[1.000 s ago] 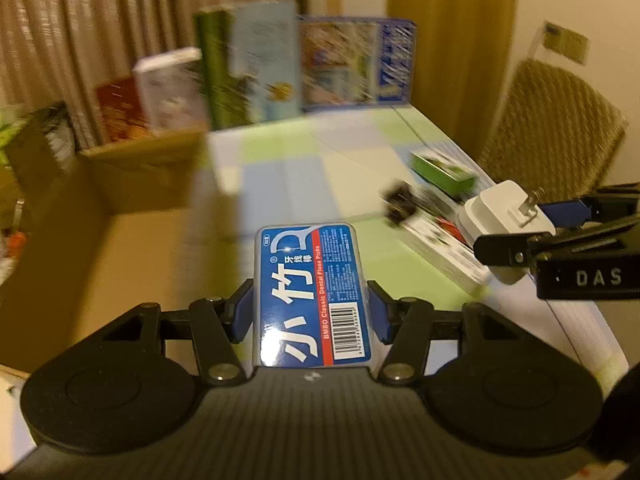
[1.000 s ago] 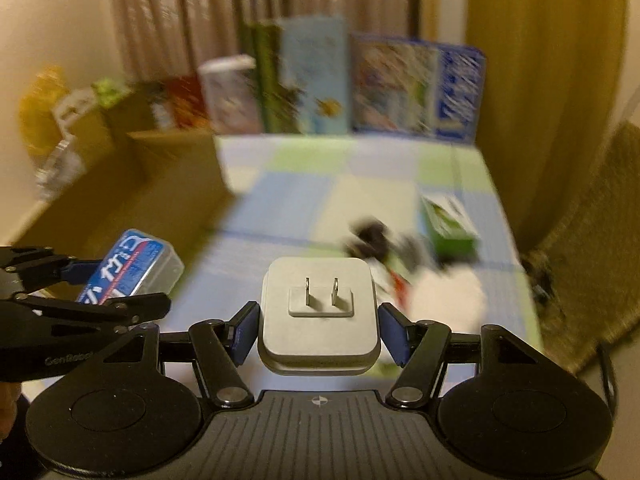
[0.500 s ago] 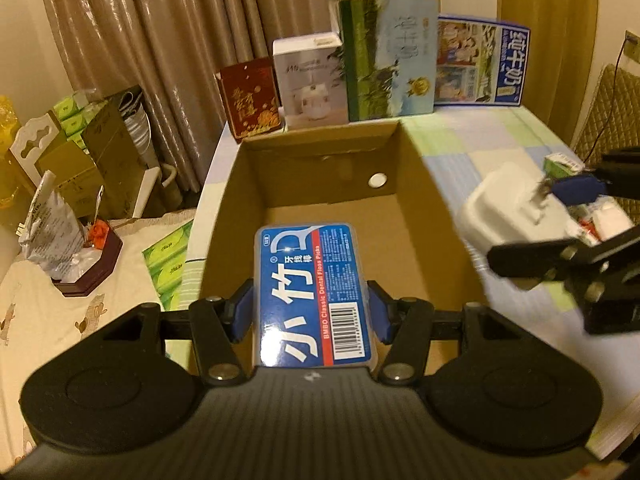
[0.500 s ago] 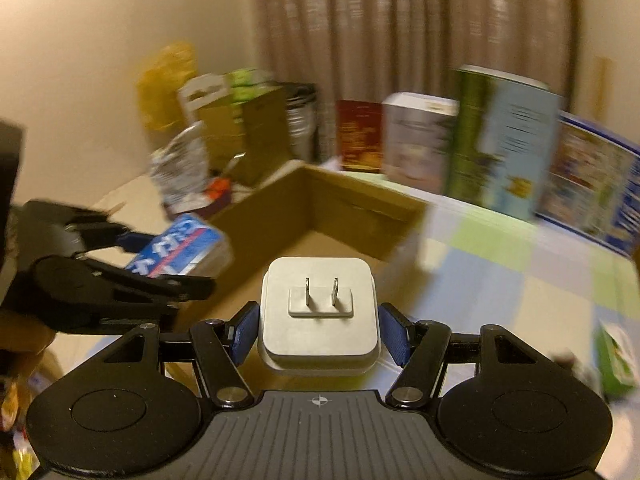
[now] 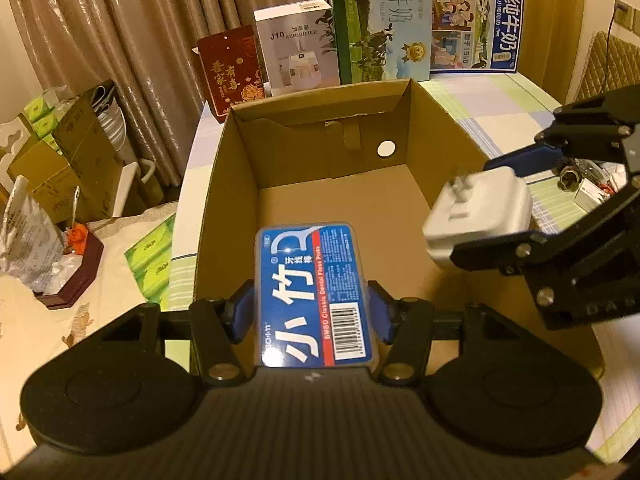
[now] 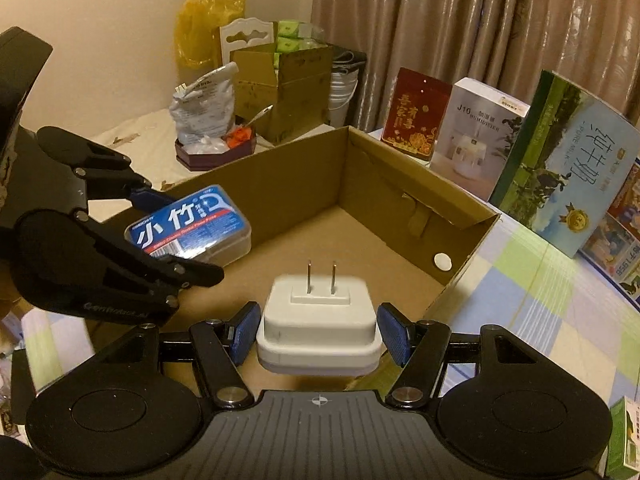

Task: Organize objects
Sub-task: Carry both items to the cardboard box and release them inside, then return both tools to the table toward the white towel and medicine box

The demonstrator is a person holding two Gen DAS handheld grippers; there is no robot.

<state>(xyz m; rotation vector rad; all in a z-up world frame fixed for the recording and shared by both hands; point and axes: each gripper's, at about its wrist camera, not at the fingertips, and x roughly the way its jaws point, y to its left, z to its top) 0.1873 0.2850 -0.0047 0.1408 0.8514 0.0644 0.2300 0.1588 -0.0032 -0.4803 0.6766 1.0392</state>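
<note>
My left gripper (image 5: 312, 308) is shut on a blue dental floss pick box (image 5: 314, 292) and holds it over the near part of an open cardboard box (image 5: 360, 208). My right gripper (image 6: 320, 332) holds a white plug adapter (image 6: 318, 320), prongs up, though its blue pads (image 6: 394, 332) stand slightly off the adapter's sides. It also hovers over the cardboard box (image 6: 360, 240). In the left wrist view the adapter (image 5: 476, 216) is at the box's right side. In the right wrist view the floss box (image 6: 188, 228) is at the left.
Upright cartons stand behind the cardboard box: a red one (image 5: 232, 72), a white humidifier box (image 5: 296, 48), milk cartons (image 5: 380, 24). Small items (image 5: 588, 184) lie on the checked tablecloth to the right. Bags and boxes (image 6: 256, 80) crowd the bed to the left.
Both grippers swung left from the table's small items to above the cardboard box, carrying the floss box and the adapter. The right pads now look a little apart from the adapter.
</note>
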